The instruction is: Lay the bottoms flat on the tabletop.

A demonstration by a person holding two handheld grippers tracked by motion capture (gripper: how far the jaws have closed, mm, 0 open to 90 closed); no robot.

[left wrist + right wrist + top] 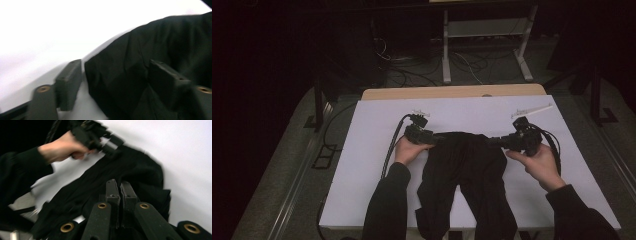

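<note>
A black pair of trousers (467,180) lies on the white table cover (367,155), waist at the far side and legs running toward the front edge. My left gripper (438,137) is at the waist's left corner. In the left gripper view its jaws stand apart, open (117,85), with the edge of the trousers (140,57) between them and no pad pressing. My right gripper (493,142) is at the waist's right corner. In the right gripper view its jaws (121,192) are shut on a pinch of the trousers (140,167), with the left hand (60,148) farther off.
A strip of the wooden tabletop (452,92) shows beyond the white cover. Behind the table, a white metal stand (484,30) and loose cables (412,65) are on the dark floor. White cover lies bare on both sides of the trousers.
</note>
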